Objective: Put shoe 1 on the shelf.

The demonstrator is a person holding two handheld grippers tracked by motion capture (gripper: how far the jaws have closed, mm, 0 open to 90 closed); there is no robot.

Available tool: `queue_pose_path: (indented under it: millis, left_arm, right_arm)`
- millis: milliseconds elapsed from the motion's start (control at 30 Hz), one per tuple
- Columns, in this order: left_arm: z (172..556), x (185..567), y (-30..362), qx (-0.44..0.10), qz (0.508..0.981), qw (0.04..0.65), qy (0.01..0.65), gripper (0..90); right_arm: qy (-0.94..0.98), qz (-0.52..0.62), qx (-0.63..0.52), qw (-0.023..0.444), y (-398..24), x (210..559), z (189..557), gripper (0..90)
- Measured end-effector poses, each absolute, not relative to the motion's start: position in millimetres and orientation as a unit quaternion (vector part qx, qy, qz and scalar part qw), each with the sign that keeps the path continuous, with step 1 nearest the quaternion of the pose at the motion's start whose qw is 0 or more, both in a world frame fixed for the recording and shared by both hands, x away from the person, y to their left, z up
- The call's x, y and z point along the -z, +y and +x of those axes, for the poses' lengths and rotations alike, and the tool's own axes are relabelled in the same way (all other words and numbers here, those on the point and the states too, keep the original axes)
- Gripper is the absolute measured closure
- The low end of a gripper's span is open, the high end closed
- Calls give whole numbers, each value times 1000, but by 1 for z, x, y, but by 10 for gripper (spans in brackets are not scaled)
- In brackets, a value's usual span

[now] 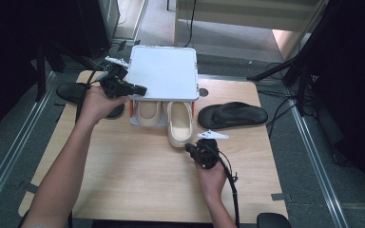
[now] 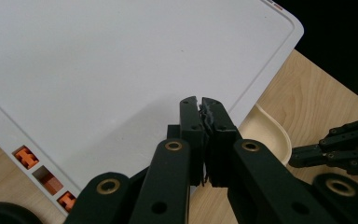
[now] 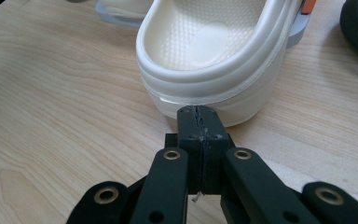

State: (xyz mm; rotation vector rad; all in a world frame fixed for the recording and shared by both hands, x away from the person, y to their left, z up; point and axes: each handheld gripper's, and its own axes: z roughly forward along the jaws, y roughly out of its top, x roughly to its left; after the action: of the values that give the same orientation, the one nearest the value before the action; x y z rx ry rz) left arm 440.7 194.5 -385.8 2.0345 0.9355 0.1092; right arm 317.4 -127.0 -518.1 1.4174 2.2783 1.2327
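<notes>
While the right gripper (image 1: 191, 148) sits nearest me with its jaws clenched on nothing, its tip is right at the heel of the cream clog (image 3: 214, 60), touching it or just short of it. That clog pokes halfway out of the lower level of a small white shoe rack (image 1: 164, 71), with its partner, the second cream clog (image 1: 149, 113), tucked further in beside it. I'd say the step in hand is nudging the clog home under the shelf; the next move calls for a straight, level push along the clog's length so it doesn't skew. Further off, the left gripper (image 1: 140, 89), also pinched shut and empty, rests over the rack's top, seemingly steadying it. A black flip-flop (image 1: 233, 115) lies to the right, another black shoe (image 1: 71, 92) beyond the left hand.
</notes>
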Motion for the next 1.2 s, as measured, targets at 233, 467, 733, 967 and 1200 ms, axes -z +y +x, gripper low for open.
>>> queue_pose_path:
  millis: [233,467,733,967,1200]
  left_arm:
    - [441,386,195,-44,817,435,376,883]
    - [441,386,195,-43,817,435,377,883]
    - [440,386,194,-46,817,435,377,884]
    - [441,386,195,-45,817,435,376,883]
    - [441,386,195,-45,817,435,376,883]
  right_arm:
    - [770,478,-412,91,-122,515,325,900]
    - [776,476,-404,92,-115,514,337,900]
    - [780,474,-399,87,-107,512,354,900]
    - [785,470,-393,88,-100,509,368,900]
    - [786,474,-389,85,-90,508,381,900]
